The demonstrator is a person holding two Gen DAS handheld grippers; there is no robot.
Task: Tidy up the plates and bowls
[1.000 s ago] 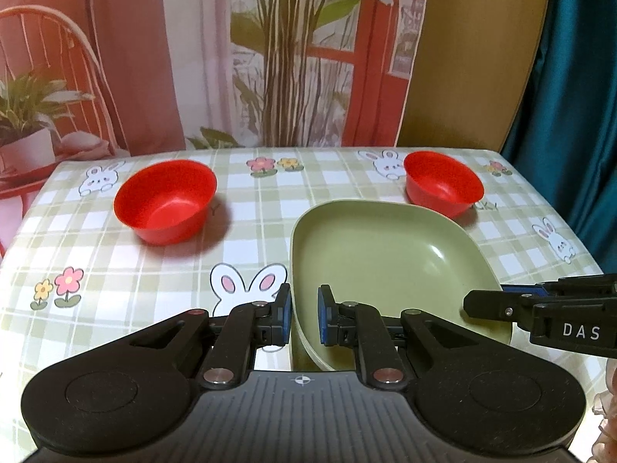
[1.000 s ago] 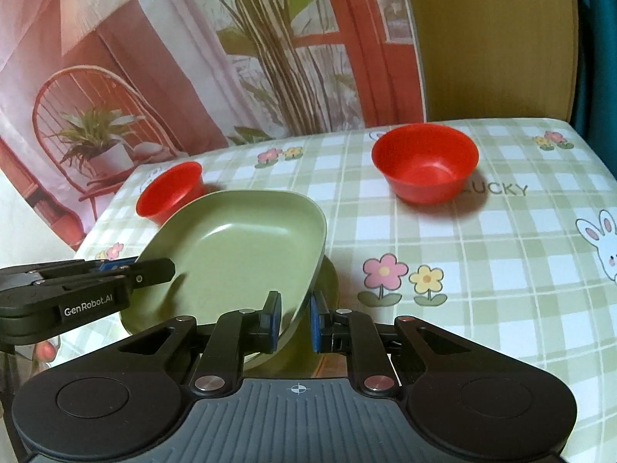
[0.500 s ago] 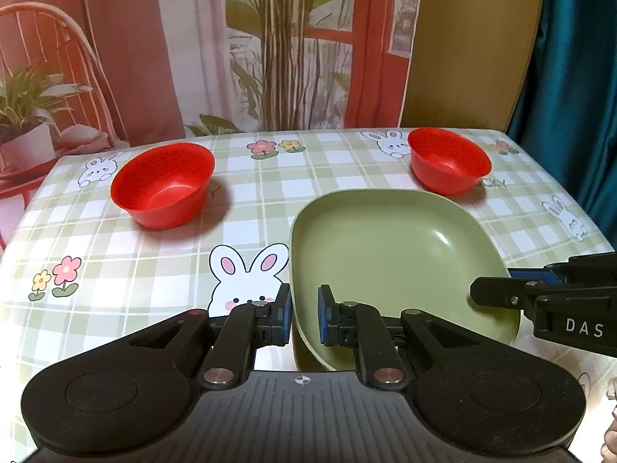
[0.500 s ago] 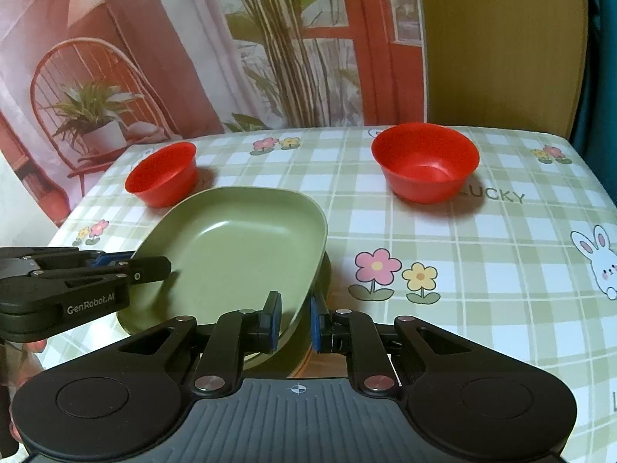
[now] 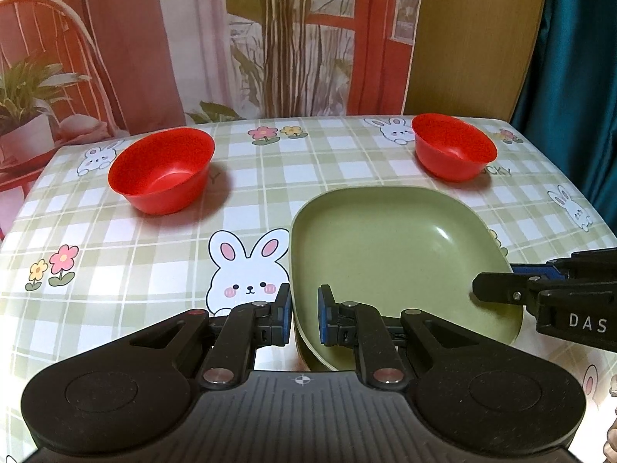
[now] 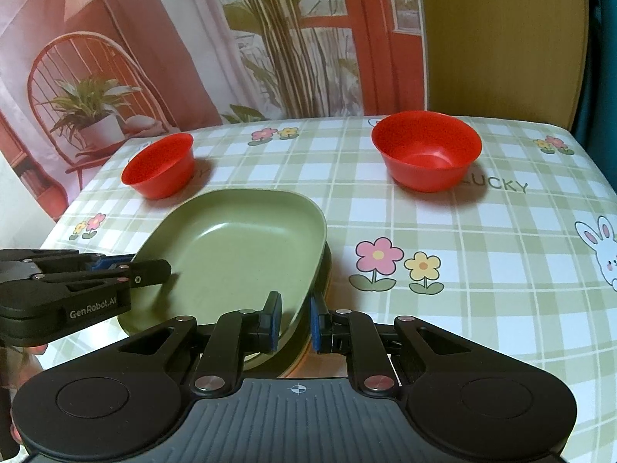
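- Left wrist view: left tongs [image 5: 304, 314] clamp the near-left rim of the green plate [image 5: 389, 254], near the worktop's [image 5: 347, 162] front edge. Right tongs [image 5: 497, 293] pinch its right rim. A thin rim grip could slip if either side pulls unevenly.
- Two red bowls: left bowl [image 5: 162, 171] at back-left, right bowl [image 5: 453, 146] at back-right, both apart from the plate.
- Right wrist view: right tongs [image 6: 295, 318] are narrow on the plate [image 6: 239, 247] rim. A second plate [image 6: 327, 270] seems nested beneath; a misaligned set-down could rock or skid toward the front edge.
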